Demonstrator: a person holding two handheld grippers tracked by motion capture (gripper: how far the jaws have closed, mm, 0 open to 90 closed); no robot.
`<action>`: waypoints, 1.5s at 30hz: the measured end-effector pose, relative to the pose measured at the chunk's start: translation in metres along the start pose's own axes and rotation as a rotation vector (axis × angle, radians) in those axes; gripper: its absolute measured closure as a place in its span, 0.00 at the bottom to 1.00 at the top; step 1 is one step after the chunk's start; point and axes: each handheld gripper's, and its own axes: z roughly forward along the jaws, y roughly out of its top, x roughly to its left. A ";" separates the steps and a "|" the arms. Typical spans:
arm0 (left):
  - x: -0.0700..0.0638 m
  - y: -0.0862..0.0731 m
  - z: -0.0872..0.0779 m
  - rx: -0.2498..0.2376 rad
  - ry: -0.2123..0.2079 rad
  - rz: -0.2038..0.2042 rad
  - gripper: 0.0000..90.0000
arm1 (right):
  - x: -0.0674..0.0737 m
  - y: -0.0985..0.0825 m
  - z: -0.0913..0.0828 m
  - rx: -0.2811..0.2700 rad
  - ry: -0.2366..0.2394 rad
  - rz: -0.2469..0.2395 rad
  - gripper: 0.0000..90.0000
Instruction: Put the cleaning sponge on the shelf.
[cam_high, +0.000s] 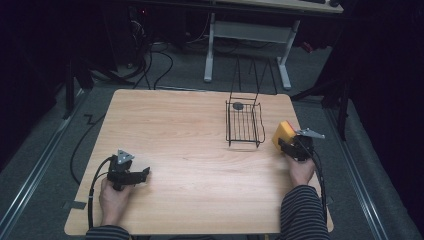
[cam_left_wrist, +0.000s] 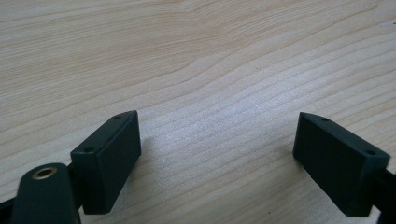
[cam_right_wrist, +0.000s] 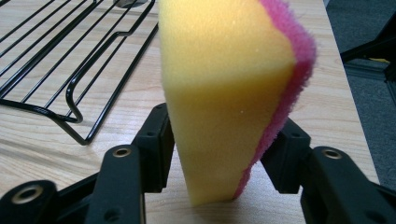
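Sponge (cam_right_wrist: 224, 93) is held upright in the right claw (cam_right_wrist: 224, 154), pinched from both sides, just right of the wire rack (cam_high: 244, 122); carrying appears under way, and placement into the rack is judged next; the left claw (cam_left_wrist: 217, 158) is spread wide, empty, over bare surface (cam_left_wrist: 196, 56) well left of the rack.

1. Your left gripper (cam_left_wrist: 217, 154) stands spread wide, nothing between its black fingers (cam_left_wrist: 109, 158).
2. Pale wood-grain surface (cam_left_wrist: 196, 60) lies close beneath and ahead, bare.

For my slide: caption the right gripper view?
Right gripper squeezes a yellow-and-pink sponge beside a black wire rack.
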 end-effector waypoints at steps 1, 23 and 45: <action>0.000 0.000 0.000 0.000 0.000 0.000 0.17 | 0.000 0.000 0.000 0.001 0.000 -0.002 0.58; 0.000 0.000 0.000 0.000 0.000 -0.001 0.17 | 0.003 0.001 -0.006 -0.004 0.014 -0.012 0.67; 0.000 0.000 0.000 -0.002 -0.001 -0.001 0.17 | 0.014 0.008 -0.033 -0.049 0.047 -0.057 0.67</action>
